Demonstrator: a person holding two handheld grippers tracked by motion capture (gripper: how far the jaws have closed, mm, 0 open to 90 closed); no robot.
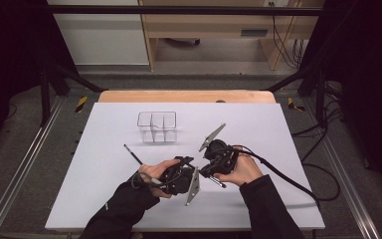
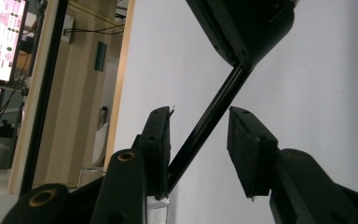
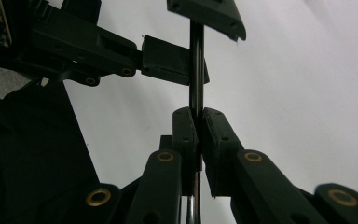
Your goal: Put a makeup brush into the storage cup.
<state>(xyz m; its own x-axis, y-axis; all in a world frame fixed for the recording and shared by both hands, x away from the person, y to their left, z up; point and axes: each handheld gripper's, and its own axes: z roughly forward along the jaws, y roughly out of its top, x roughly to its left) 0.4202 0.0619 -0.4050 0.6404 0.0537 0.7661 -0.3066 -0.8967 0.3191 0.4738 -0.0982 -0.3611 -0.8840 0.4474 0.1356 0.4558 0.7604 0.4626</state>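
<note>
From the high view, shows two dark-sleeved hands meeting low and central on a white worktop [image 1: 278, 199], with the left tongs [image 1: 195, 169] pointing across at the right tongs [image 1: 210, 174]. Puts a thin black rod [image 1: 219, 182] in the right tongs, its near end poking out toward the person. Leaves a second thin stick [image 1: 133, 154] lying loose beyond and to the left of the left tongs, and a clear divided box [image 1: 157, 127] farther off, well apart from both. Sets dark frame posts, pale wooden shelving and floor cables behind. From the left gripper view, looks along the left tongs [image 2: 199, 114], partly open, with the black rod [image 2: 223, 93] running slantwise up between the jaws, close against one pad and clear of the other, so not gripped. Adds bare white worktop beyond and a lit screen [image 2: 0, 42] at the far edge. From the right gripper view, looks along the right tongs [image 3: 198, 112], pinched tight on the black rod [image 3: 196, 70], long axis straight ahead, passing between the left tongs [image 3: 193, 39] just beyond. Suggests the left tongs need only close for a handover.
</note>
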